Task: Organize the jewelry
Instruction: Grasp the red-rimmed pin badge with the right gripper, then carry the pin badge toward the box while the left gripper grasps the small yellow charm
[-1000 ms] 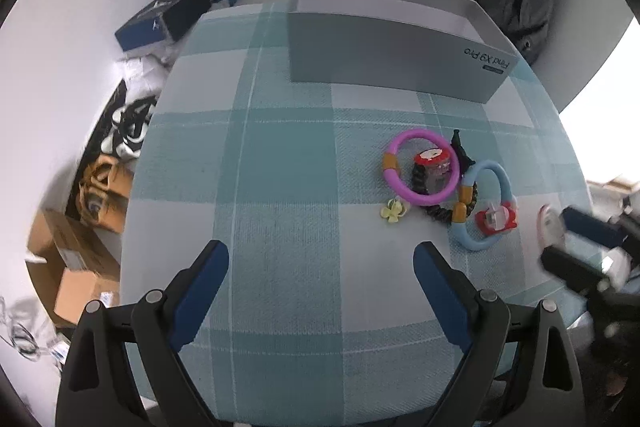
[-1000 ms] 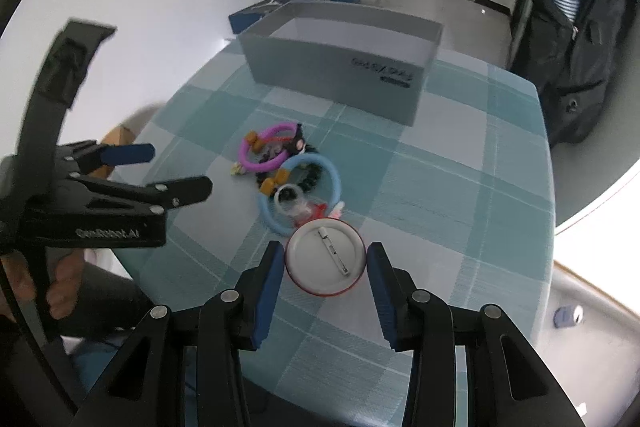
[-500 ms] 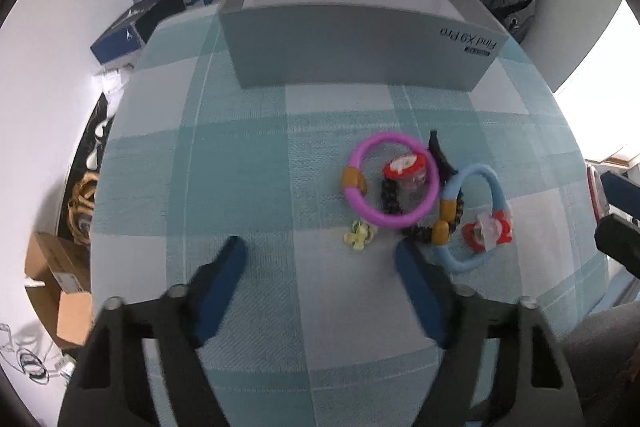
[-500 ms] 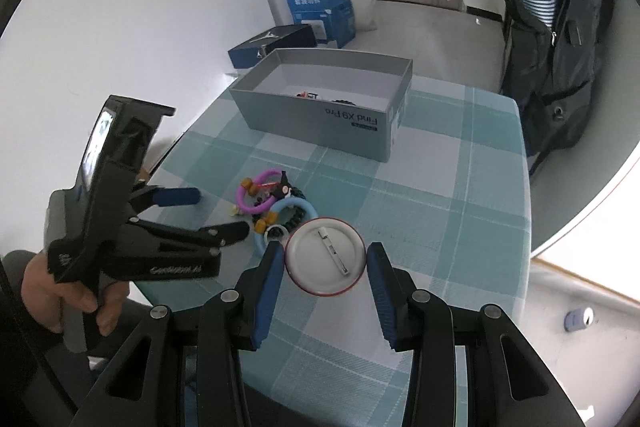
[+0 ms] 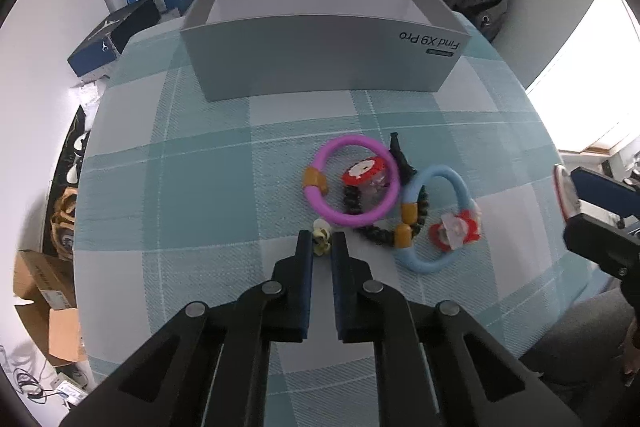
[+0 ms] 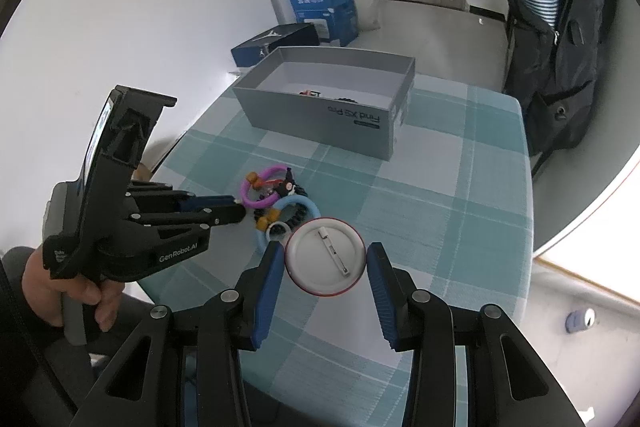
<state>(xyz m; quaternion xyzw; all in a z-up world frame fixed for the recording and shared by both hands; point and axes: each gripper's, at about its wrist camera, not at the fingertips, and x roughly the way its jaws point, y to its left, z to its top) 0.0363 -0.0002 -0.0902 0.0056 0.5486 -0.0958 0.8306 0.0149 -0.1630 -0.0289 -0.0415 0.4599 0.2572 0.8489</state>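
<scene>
Left wrist view: left gripper (image 5: 321, 247) had just closed on the yellow charm (image 5: 321, 237), six o'clock of purple ring (image 5: 352, 183); lifting straight up seemed wisest. Right gripper (image 6: 325, 269) clamped the badge (image 6: 325, 262).

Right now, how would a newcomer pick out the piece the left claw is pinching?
Start at the grey box on the checked tablecloth, then come forward to the purple ring. Just in front of its near rim sits a pale yellow charm between the left claw tips: the smallest piece, and the only yellow one.
</scene>
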